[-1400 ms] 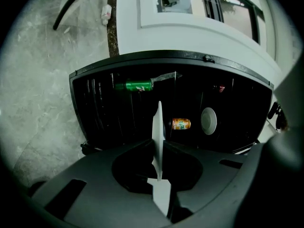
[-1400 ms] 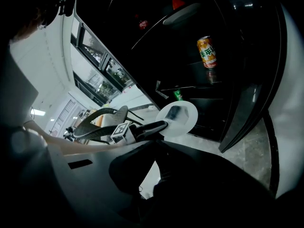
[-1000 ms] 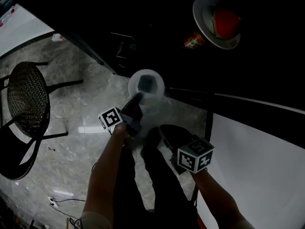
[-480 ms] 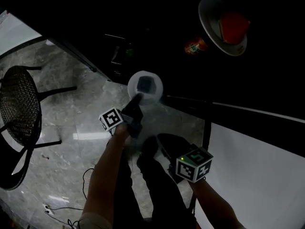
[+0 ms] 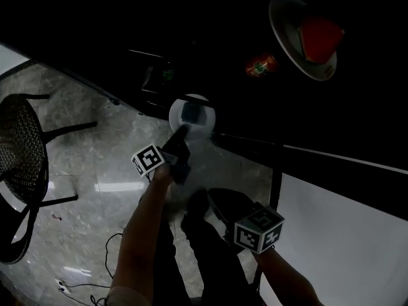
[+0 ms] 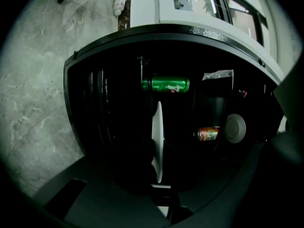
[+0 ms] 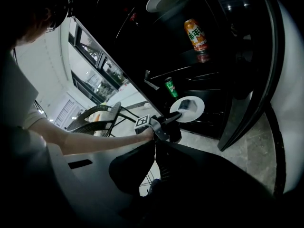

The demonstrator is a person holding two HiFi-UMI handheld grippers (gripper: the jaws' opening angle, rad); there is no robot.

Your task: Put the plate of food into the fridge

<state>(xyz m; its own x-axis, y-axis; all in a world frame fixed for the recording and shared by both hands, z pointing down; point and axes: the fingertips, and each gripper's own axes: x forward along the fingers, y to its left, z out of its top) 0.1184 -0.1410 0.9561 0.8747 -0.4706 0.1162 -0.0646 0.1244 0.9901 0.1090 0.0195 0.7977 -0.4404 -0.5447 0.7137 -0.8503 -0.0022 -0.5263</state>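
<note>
1. Right gripper (image 7: 155, 144): nearest the person, at 5 o'clock in the head view. Its jaws are together with nothing between them. It has no part in the carry at this point.

2. Left gripper (image 5: 182, 134): ahead of the right one, at the centre of the head view. Its jaws are clamped on the near rim of the plate (image 5: 191, 123). In the left gripper view the plate appears edge-on, running from the jaws toward 12 o'clock.

3. Plate: held clear of every surface, with 1 dark piece of food (image 5: 193, 112) on it. It is level, in front of the open fridge (image 6: 80, 113), and no shelf touches it.

4. Fridge: the door (image 7: 256, 80) stands open at 3 o'clock in the right gripper view. Beyond the plate, inside, are 1 green can (image 6: 166, 84) at 12 o'clock and 1 orange can (image 6: 207, 134) at 3 o'clock in the left gripper view. A second plate (image 5: 280, 24) with red food sits at 1 o'clock in the head view.

5. Progress, as a judgement:
- Done: door open, plate picked up and brought to the opening.
- Left: move the plate inside, set it on a free shelf, release it.
</note>
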